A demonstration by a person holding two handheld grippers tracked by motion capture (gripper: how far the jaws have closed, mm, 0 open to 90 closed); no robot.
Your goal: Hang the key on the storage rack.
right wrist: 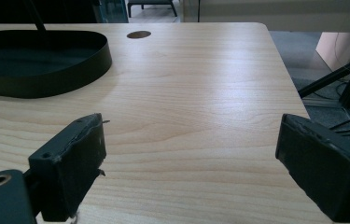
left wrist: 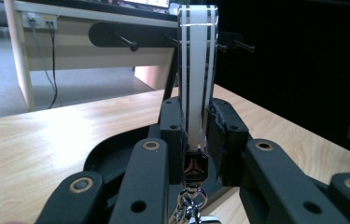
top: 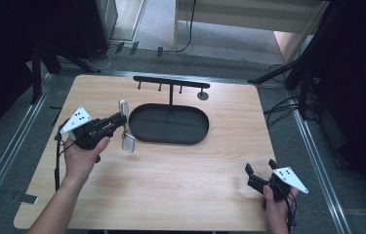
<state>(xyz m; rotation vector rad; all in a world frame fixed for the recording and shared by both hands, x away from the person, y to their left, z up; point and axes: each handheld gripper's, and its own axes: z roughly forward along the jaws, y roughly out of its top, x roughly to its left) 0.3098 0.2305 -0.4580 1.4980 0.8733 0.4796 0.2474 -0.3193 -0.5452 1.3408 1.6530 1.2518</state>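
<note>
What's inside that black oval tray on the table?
The black oval tray looks empty: its dark floor is bare in the high view. The rack post rises from its back edge. The left gripper holds a striped strap beside it, hiding a sliver of rim.

Left gripper [top: 120, 118] and right gripper [top: 259, 170]: black bodies, brass-ringed rivets, worn pads, grey dotted triangular plates (black cables trailing); forearms unsleeved.
</note>
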